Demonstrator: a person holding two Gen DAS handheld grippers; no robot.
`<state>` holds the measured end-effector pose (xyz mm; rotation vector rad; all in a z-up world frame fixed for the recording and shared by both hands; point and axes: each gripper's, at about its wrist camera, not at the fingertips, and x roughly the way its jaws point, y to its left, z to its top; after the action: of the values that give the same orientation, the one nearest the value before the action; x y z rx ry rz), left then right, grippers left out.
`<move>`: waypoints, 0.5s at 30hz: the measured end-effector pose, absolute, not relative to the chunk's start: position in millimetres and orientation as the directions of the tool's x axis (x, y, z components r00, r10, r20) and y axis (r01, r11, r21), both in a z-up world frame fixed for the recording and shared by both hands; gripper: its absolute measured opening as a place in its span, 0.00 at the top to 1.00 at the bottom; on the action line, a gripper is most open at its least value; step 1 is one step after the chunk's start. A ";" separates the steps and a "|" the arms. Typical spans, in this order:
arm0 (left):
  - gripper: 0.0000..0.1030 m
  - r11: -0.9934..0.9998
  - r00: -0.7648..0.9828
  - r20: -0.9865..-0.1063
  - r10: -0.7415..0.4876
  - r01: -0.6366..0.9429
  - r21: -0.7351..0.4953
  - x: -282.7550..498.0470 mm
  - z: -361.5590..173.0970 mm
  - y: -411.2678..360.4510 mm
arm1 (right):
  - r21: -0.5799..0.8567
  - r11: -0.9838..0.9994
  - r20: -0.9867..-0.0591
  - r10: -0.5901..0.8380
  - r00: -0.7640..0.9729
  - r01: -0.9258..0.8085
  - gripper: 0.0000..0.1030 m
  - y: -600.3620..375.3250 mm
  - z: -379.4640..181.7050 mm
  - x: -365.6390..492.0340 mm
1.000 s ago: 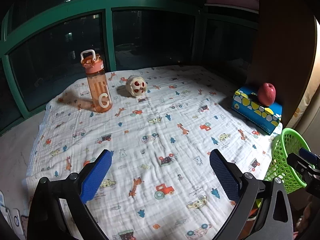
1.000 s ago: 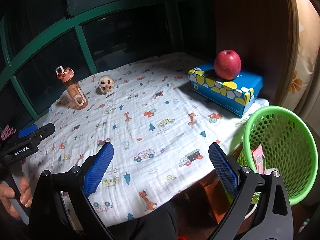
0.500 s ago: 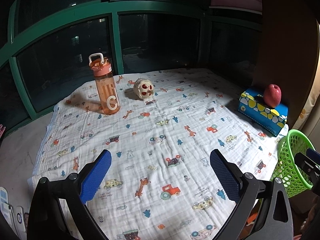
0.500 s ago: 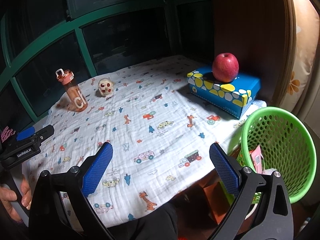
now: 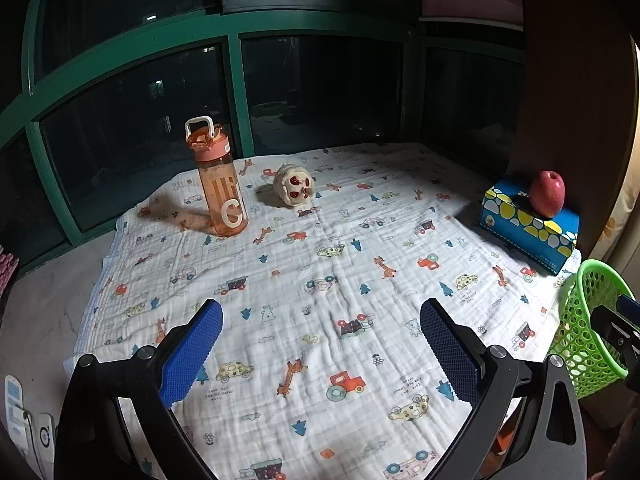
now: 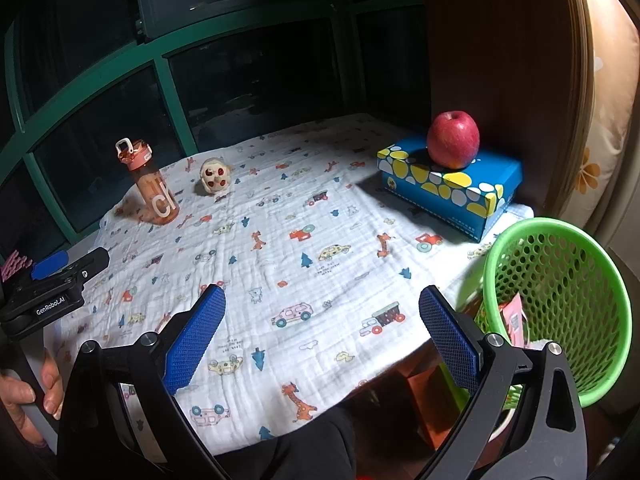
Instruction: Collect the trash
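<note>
You're holding both grippers low at the near edge of the table, and both are empty. The left gripper [image 5: 320, 344] has its blue fingers [image 5: 192, 350] spread wide apart, with nothing between them but cloth. The right gripper [image 6: 322, 336] is doing the same, fingers gaping over the printed blanket [image 6: 304, 240]. From the right wrist view, your hand [image 6: 24, 396] is wrapping the left tool's handle, and its body is reading "GenRobot.AI".

Just off the table's right edge, the green basket [image 6: 560, 304] is sitting below the cloth, and it's already carrying something: a pink-and-white wrapper [image 6: 514, 320] is showing through the mesh. So part of the collecting looks done.

Moving out across the blanket, the middle is showing only cartoon cars, giraffes and trees, no loose scraps that I can make out. To the right, a red apple [image 6: 453, 145] is resting on top of a blue tissue box [image 6: 460, 192] with yellow and white spots. At the far side, the orange water bottle [image 5: 218, 184] is standing upright with a big white "C" on it, and just beside it the crumpled pale ball with red marks [image 5: 294, 186] looks like the last piece of trash still waiting for you.
</note>
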<state>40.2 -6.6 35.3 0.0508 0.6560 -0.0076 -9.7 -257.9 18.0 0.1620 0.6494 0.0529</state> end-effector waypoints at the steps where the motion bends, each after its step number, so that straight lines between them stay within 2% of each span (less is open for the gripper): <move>1: 0.07 0.999 0.793 -0.609 0.011 0.021 0.046 40.2 35.6 -6.6 | 0.167 0.986 -0.597 0.101 0.796 0.001 0.06 -257.7 18.2 -9.6; 15: 0.07 0.998 0.801 -0.597 0.050 -0.012 0.067 38.6 36.8 -6.4 | 0.171 0.985 -0.598 0.112 0.794 -0.010 0.06 -255.9 16.9 -9.5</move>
<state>38.6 -6.4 36.8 0.0610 0.6417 0.0331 -9.5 -255.9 16.9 0.1622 0.6509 0.0659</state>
